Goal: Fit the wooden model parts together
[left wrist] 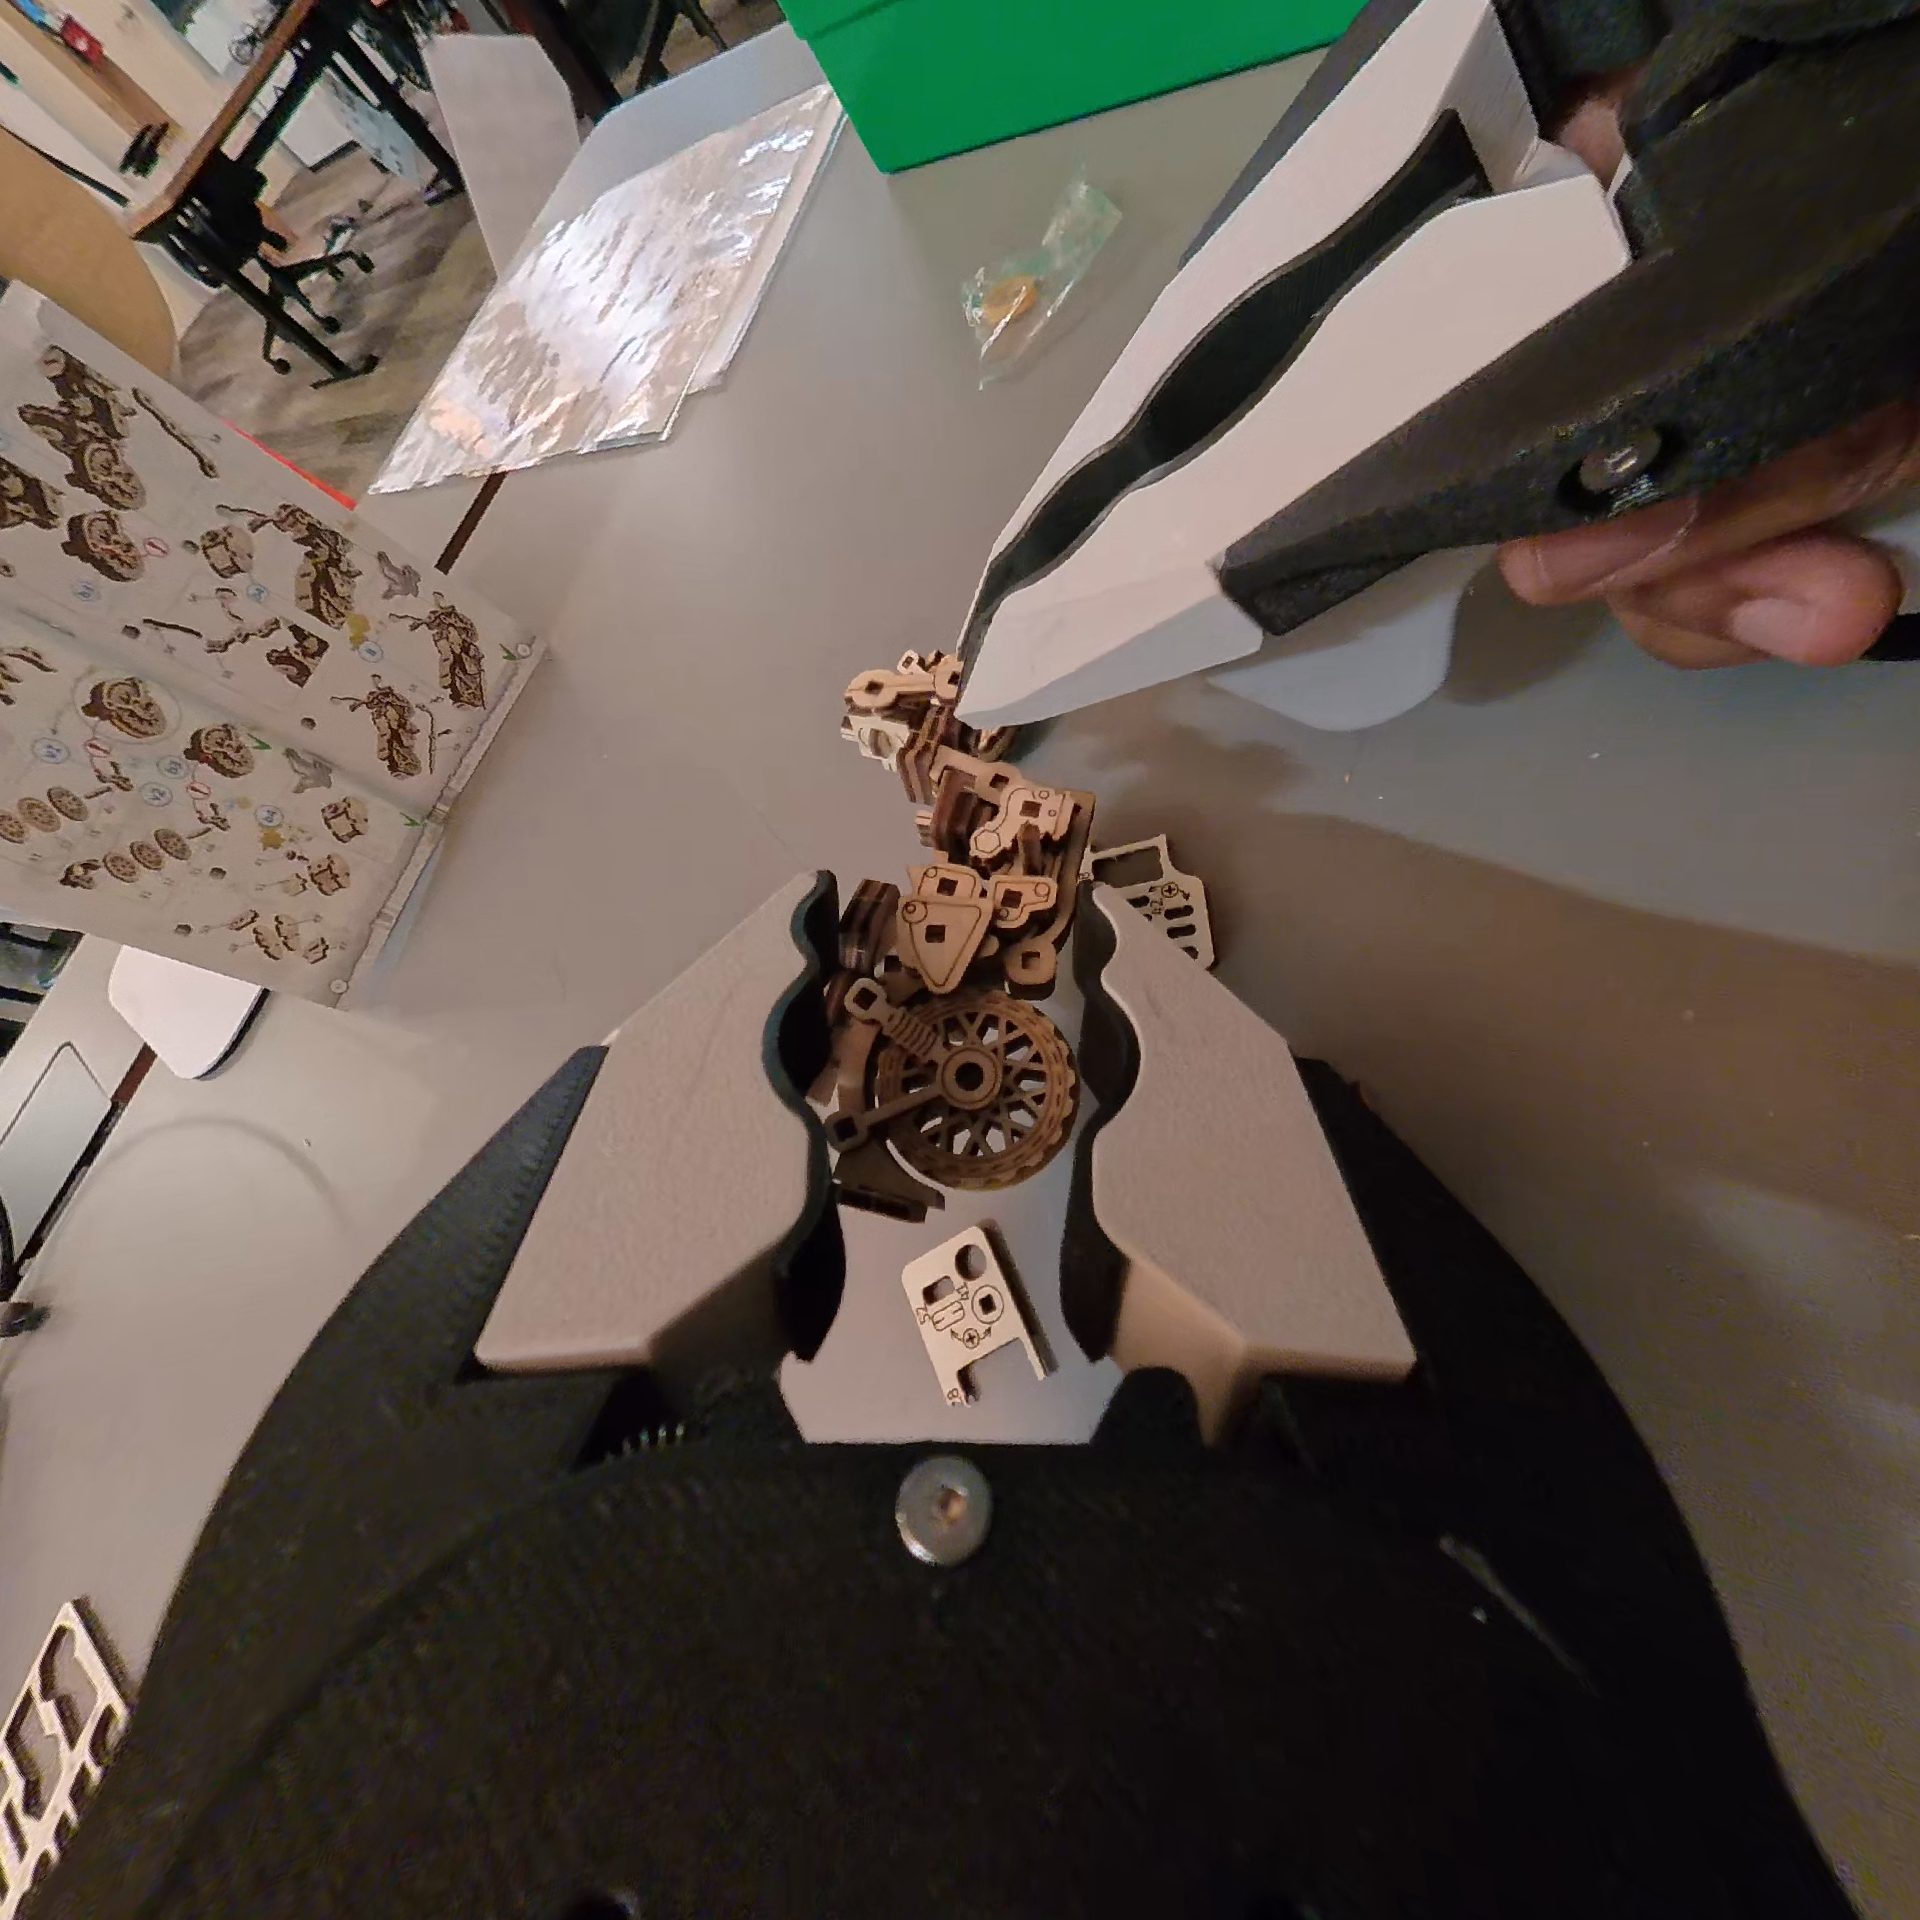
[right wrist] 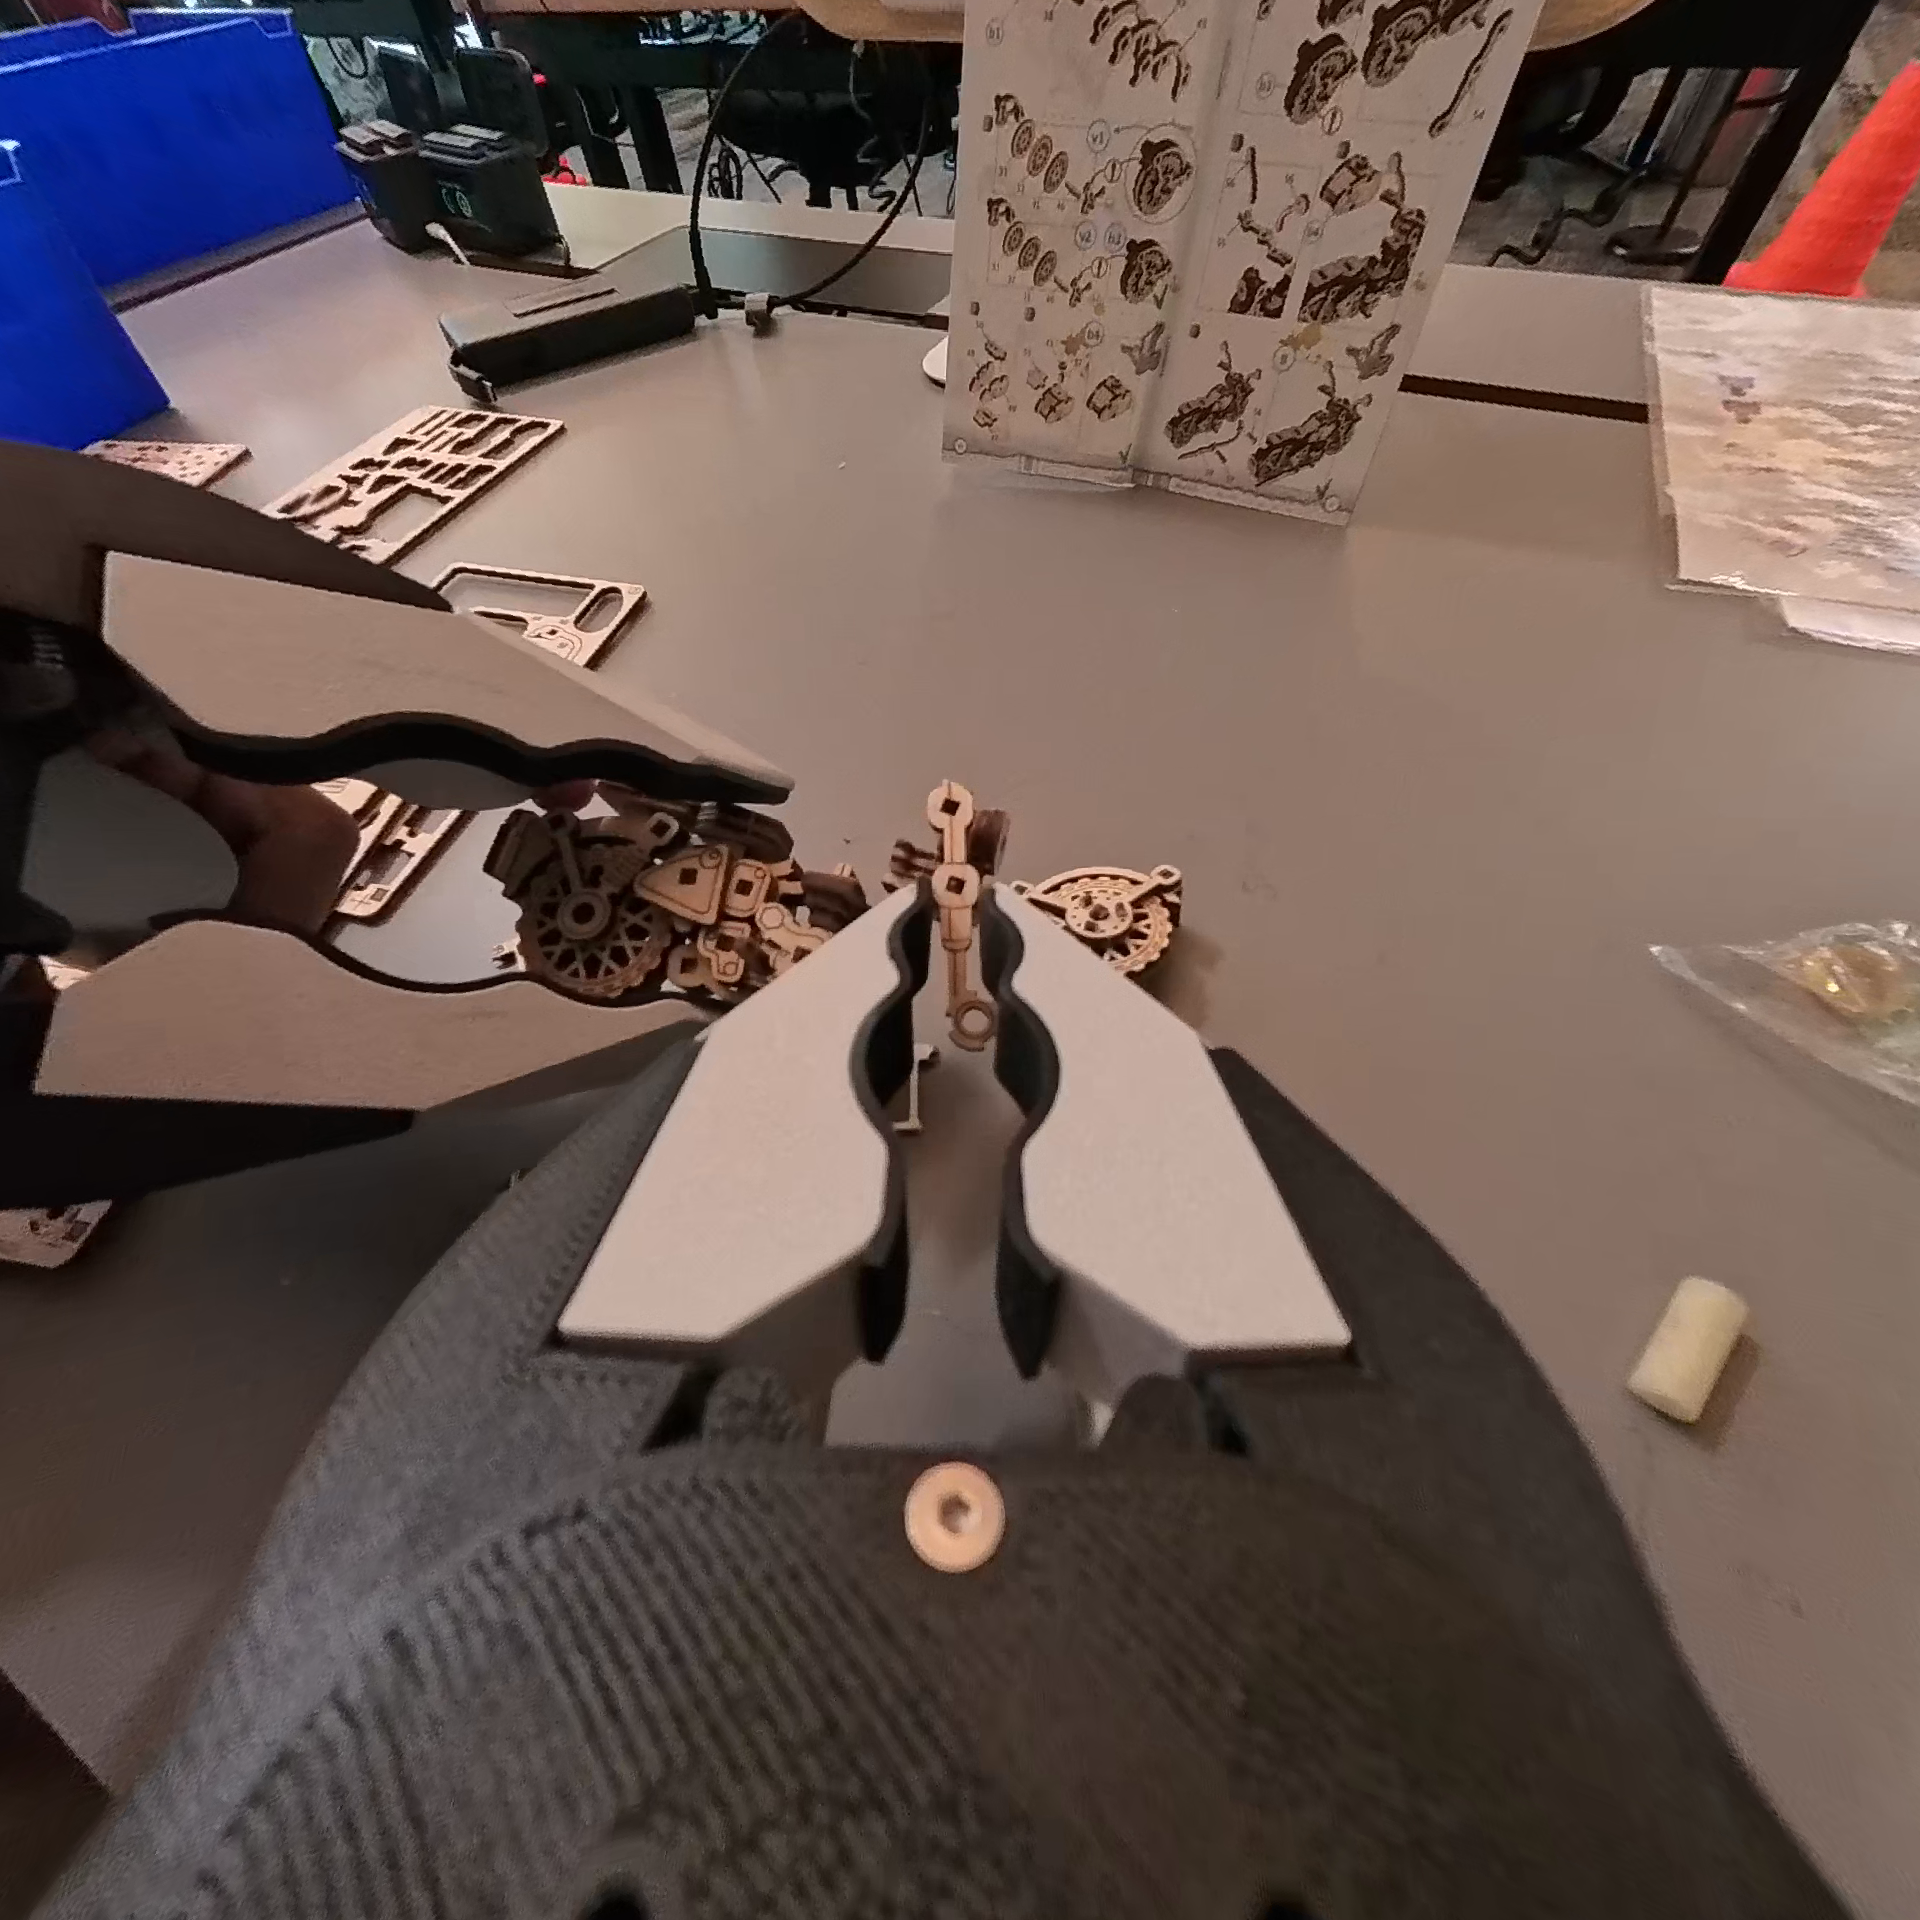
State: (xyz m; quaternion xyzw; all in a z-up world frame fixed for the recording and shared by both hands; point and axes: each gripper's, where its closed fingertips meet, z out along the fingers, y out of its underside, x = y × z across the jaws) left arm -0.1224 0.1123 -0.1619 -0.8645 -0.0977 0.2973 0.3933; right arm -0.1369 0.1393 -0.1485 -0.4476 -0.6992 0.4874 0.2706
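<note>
The wooden motorcycle model (left wrist: 966, 987) sits over the grey table between my left gripper's fingers (left wrist: 956, 904), which are shut on its rear-wheel end. In the right wrist view the same model (right wrist: 665, 914) is clamped between the left gripper's upper and lower fingers (right wrist: 644, 748). My right gripper (right wrist: 954, 896) is shut on a thin wooden lever piece (right wrist: 951, 914), held upright just right of the model's front end. In the left wrist view, the right gripper's tips (left wrist: 966, 691) touch the model's far end. A separate spoked wheel assembly (right wrist: 1101, 914) lies just beyond.
An instruction sheet (right wrist: 1195, 260) stands at the back. Wooden offcut frames (right wrist: 436, 478) lie at the left and small offcuts (left wrist: 971, 1309) under the left gripper. A plastic bag of small parts (right wrist: 1829, 977), a white cylinder (right wrist: 1688, 1345), wrapped sheets (right wrist: 1787, 447) and a green box (left wrist: 1039, 73) lie around. The right tips stand about 15 centimetres off the white cylinder (right wrist: 1688, 1345).
</note>
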